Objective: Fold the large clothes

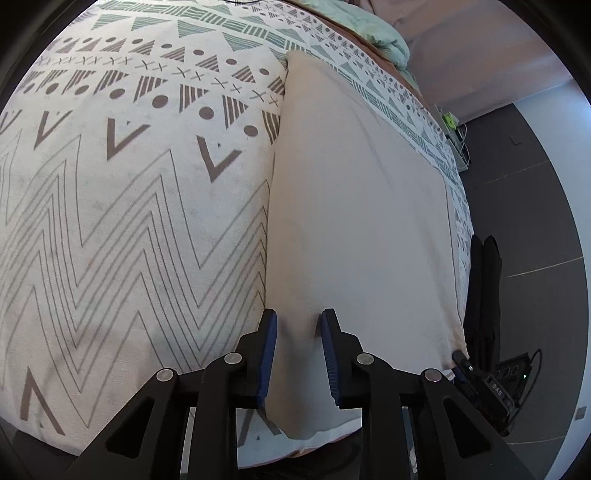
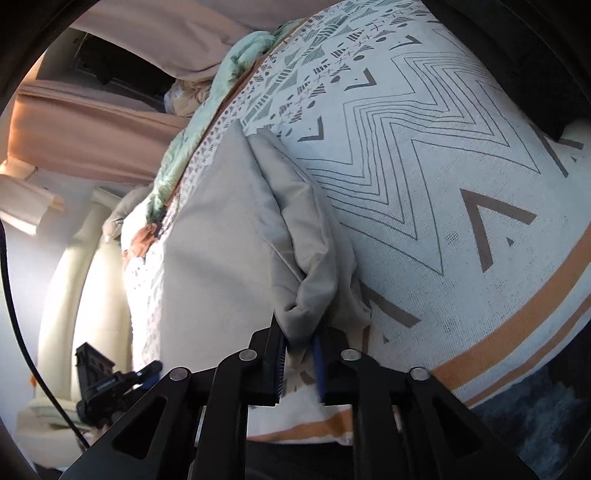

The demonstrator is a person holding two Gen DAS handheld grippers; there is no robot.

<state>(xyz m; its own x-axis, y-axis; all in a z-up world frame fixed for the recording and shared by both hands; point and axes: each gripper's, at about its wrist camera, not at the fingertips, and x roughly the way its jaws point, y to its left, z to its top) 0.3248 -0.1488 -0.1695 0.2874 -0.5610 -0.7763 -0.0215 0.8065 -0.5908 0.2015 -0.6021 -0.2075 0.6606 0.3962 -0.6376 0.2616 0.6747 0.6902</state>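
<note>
left claw (image 1: 297, 325) clamped on beige cloth (image 1: 354, 221) edge | right claw (image 2: 300, 338) gripping bunched corner (same cloth) | patterned bedspread (image 1: 129, 206) underneath

The bed cover (image 1: 122, 206) lies wide and flat beside the folded beige cloth (image 1: 354, 229), so a hand can slide there. Near the far edge, a bunched green blanket (image 1: 384, 33) blocks the way.

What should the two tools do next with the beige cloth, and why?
Probably lift together and carry the near edge toward the far end. The right tool already pinches a bunched corner of the beige cloth, and the left tool grips its other near corner, while the rest lies flat on the patterned bedspread.
</note>
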